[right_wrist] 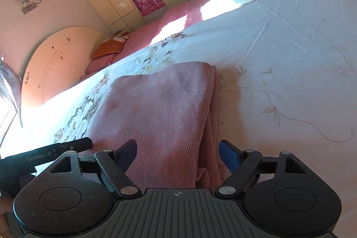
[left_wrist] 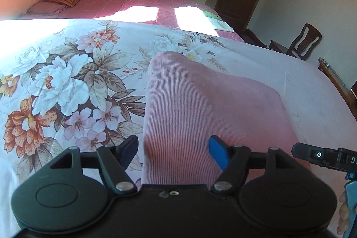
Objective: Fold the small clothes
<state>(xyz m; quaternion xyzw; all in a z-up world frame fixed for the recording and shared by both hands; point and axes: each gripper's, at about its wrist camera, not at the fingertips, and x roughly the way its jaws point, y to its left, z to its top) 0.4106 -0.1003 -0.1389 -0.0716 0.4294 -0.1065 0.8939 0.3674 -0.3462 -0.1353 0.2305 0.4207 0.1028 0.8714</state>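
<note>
A folded garment of pink ribbed knit lies flat on a white bedspread printed with large flowers, its near end running in between the fingers of both tools; the left gripper stands with jaws spread wide over the garment's near left edge, gripping nothing, and the right gripper is likewise parted, straddling the doubled layers at the garment's right side.

The risk, as it looks from here, is a partial grab; the right-hand edge shows at least two layers slightly offset, and a closing jaw could take only the top one, so that a lift would peel the fold open rather than carry it; a jaw set too low might also pinch the bedspread along with the knit and drag it up into wrinkles. The two tools sit near each other, the left one's finger showing at the left of the right wrist view, so a crossing motion could knock them together.

Room is generous: bare bedspread stretches away to the right and ahead of the garment; the far folded edge is clean and rounded; the pink-covered bed and dark wooden chair stand well apart.
</note>
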